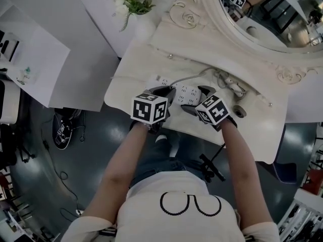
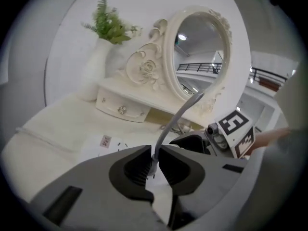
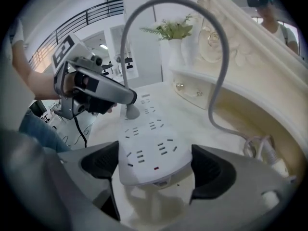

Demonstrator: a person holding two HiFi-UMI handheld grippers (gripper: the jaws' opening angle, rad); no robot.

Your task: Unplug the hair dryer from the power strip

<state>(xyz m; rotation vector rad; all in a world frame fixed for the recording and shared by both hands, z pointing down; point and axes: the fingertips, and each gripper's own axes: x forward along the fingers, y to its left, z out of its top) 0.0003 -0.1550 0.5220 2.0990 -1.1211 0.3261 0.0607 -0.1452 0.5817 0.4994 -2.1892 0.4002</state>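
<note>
**A:** Start with the head view. How are the arms set?

**B:** Both forearms reach forward side by side over the near edge of the desk. The left claw and the right claw close in from either side on the white power strip. The strip lies flat on the desk below the oval mirror. A grey cord runs off the strip toward the mirror's base.

**A:** And the left gripper view?

**B:** The left claw has its two halves drawn almost together. They pinch the neck of the grey plug, where the grey cord comes out. The cord rises from the pinch and bends away to the right. The right claw sits close by on the right. Behind it the mirror and a white vase of greenery stand on the desk.

**A:** Then the right gripper view?

**B:** The right claw points steeply down and straddles the near end of the power strip. One pad lies against each long side, so it clamps the strip. Farther along the strip, the grey plug sits in a socket. The left claw comes in from the left at a shallow slant and its tips hold the plug's top. A bare forearm shows behind that claw. The grey cord arcs high over the strip and drops beside the desk's raised drawer shelf.
</note>
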